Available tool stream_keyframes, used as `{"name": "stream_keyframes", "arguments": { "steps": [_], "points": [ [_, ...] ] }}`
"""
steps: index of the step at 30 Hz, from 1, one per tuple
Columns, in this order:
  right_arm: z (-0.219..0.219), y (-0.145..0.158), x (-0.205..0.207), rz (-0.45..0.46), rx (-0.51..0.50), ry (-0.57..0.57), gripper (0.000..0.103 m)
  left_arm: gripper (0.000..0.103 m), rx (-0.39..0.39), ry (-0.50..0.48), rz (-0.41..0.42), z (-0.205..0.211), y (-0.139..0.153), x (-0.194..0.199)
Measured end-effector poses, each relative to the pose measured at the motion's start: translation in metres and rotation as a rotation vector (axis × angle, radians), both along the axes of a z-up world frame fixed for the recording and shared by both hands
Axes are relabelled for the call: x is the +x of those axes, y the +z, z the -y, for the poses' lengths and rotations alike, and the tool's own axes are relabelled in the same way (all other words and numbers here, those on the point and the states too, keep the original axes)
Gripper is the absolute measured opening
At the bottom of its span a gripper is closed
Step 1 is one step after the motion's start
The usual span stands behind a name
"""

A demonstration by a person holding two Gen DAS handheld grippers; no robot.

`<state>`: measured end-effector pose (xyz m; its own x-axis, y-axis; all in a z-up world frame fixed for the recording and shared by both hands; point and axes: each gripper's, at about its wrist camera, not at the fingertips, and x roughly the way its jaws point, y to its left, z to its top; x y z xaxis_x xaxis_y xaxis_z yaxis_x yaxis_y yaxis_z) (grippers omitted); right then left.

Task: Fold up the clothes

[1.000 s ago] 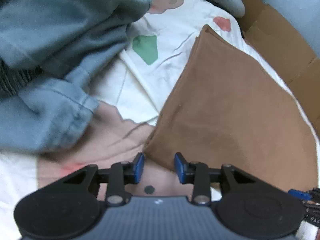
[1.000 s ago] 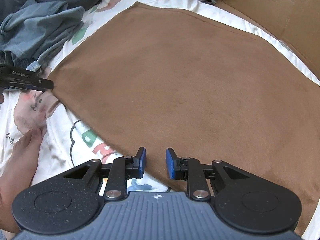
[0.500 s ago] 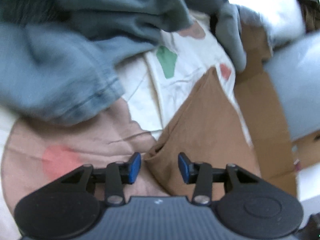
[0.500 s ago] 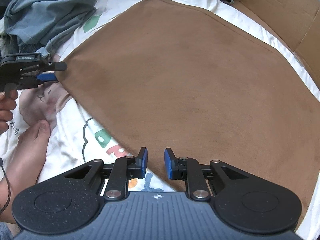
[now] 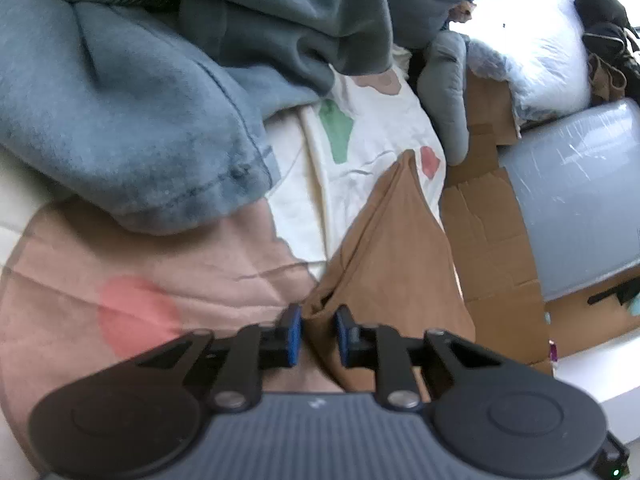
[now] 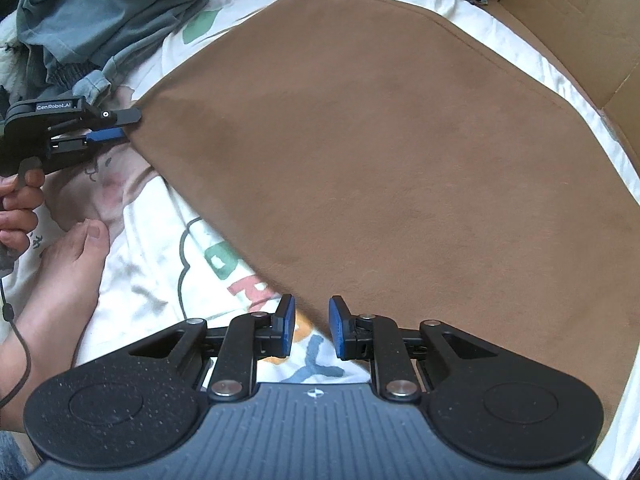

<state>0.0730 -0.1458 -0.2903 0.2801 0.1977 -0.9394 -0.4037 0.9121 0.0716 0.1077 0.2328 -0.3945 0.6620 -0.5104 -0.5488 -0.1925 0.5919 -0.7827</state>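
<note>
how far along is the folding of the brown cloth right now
Done: the brown cloth lies spread flat on the printed sheet. In hand: the left claw straddles one corner, the right claw an edge, both open. Left: closing, folding it, then the blue-grey clothes pile.

Matt brown cloth, soft nap

cartoon-print bedsheet with a flat brown cloth, a blue-grey clothes heap, 1 bare foot
</note>
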Motion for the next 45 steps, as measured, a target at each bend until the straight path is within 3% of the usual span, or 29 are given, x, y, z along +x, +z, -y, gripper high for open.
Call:
{"name": "stream_keyframes", "arguments": {
  "steps": [7, 9, 12, 18, 25, 28, 30, 32, 38, 45],
  "points": [
    [0.004, -0.010, 0.002, 0.006, 0.032, -0.039, 0.025, 0.009, 0.055, -0.037, -0.006, 0.005, 0.021, 0.005],
    [0.006, -0.015, 0.002, 0.002, 0.046, -0.054, 0.014, 0.008, 0.056, -0.051, 0.002, 0.006, 0.028, 0.006],
    [0.008, -0.023, 0.002, -0.003, 0.068, -0.077, 0.011, 0.007, 0.104, -0.094, -0.011, 0.011, 0.040, 0.010],
    [0.012, -0.031, -0.002, 0.018, 0.114, -0.119, 0.011, 0.006, 0.143, -0.148, 0.000, 0.018, 0.066, 0.019],
    [0.023, -0.013, -0.003, 0.080, 0.191, -0.150, 0.012, 0.006, 0.181, -0.214, 0.011, 0.037, 0.099, 0.035],
    [0.023, -0.004, -0.003, 0.120, 0.183, -0.131, 0.015, 0.006, 0.185, -0.230, 0.016, 0.047, 0.110, 0.038],
    [0.020, 0.002, -0.003, 0.142, 0.187, -0.120, 0.027, 0.006, 0.188, -0.240, 0.019, 0.053, 0.117, 0.040],
    [0.018, 0.008, -0.003, 0.164, 0.196, -0.108, 0.032, 0.006, 0.192, -0.244, 0.013, 0.058, 0.122, 0.043],
    [0.007, 0.036, -0.002, 0.246, 0.260, -0.060, 0.037, 0.006, 0.182, -0.259, 0.015, 0.069, 0.133, 0.051],
    [-0.009, 0.041, -0.003, 0.283, 0.226, 0.007, 0.039, 0.006, 0.156, -0.260, 0.040, 0.076, 0.146, 0.055]
  ]
}}
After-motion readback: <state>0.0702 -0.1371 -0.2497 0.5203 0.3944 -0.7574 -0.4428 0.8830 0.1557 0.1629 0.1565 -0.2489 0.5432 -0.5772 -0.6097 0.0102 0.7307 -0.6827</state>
